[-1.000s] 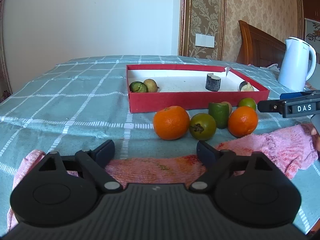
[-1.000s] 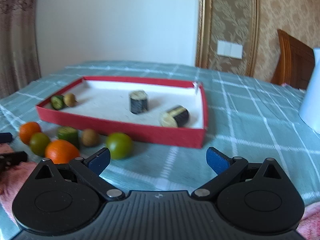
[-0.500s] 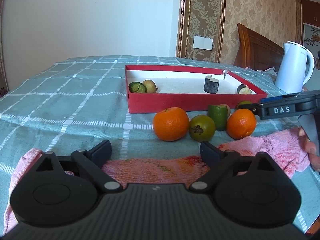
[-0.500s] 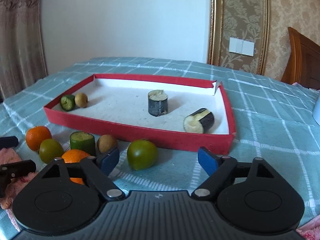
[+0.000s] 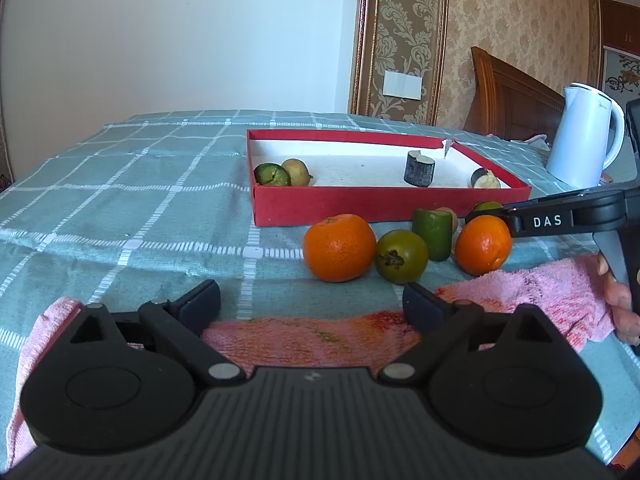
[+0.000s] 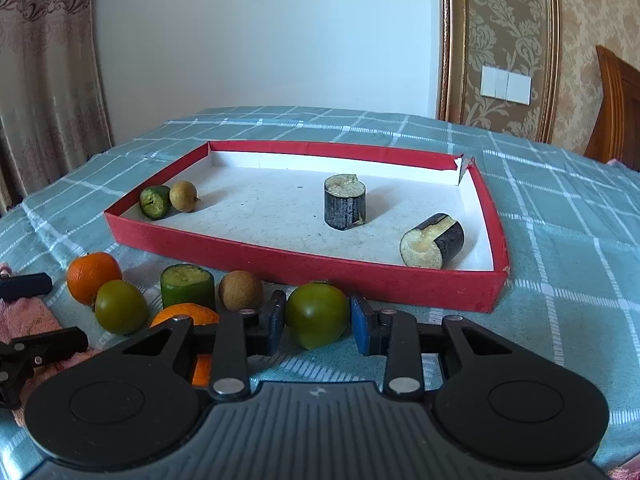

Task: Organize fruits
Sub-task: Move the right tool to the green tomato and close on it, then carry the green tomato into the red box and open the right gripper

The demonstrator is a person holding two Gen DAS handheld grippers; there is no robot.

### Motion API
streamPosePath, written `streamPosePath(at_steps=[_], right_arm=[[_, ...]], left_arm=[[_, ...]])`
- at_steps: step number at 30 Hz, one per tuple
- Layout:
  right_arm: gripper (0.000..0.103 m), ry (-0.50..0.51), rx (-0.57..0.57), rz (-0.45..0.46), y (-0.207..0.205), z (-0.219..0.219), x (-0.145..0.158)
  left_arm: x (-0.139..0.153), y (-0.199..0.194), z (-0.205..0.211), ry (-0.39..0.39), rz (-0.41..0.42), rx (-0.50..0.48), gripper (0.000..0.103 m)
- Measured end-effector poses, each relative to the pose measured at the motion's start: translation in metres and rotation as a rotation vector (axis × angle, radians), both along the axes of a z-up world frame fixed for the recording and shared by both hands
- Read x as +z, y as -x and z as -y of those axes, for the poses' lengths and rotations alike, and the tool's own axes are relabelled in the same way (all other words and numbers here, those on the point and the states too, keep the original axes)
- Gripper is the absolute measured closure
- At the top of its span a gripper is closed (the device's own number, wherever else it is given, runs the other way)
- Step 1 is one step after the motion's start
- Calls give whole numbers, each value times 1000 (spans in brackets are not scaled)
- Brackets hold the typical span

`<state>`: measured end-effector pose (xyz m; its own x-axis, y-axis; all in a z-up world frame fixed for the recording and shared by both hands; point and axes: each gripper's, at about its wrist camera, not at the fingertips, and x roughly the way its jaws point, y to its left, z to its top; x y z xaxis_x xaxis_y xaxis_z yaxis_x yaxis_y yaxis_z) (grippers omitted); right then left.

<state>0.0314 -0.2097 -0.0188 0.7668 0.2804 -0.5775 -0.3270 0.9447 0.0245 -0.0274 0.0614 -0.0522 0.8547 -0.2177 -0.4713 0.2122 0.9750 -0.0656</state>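
Jaws of the right gripper are seen drawn in on either side of a round green fruit at lower centre of the right wrist frame, just in front of the red tray; whether the pads touch its skin cannot be told. Jaws of the left gripper are held wide apart over a pink towel, empty. Beside the green fruit, a brown longan and an orange are crowded close. A smooth round fruit may be squirted forward if pinched off-centre, and the neighbours may be nudged into rolling across the table.
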Motion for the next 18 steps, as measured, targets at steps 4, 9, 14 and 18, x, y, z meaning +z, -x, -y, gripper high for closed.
streamPosePath(at_steps=[4, 9, 14, 18], right_arm=[[70, -23, -7, -8, 0, 2, 0], [70, -48, -22, 26, 8, 7, 6], [70, -70, -27, 53, 14, 10, 10], [70, -88, -35, 85, 18, 13, 18]], left_arm=[[0, 0, 0, 3, 1, -1, 6], [0, 0, 0, 4, 1, -1, 5], [0, 0, 0, 10, 3, -3, 5], [0, 0, 0, 11, 2, -5, 5]])
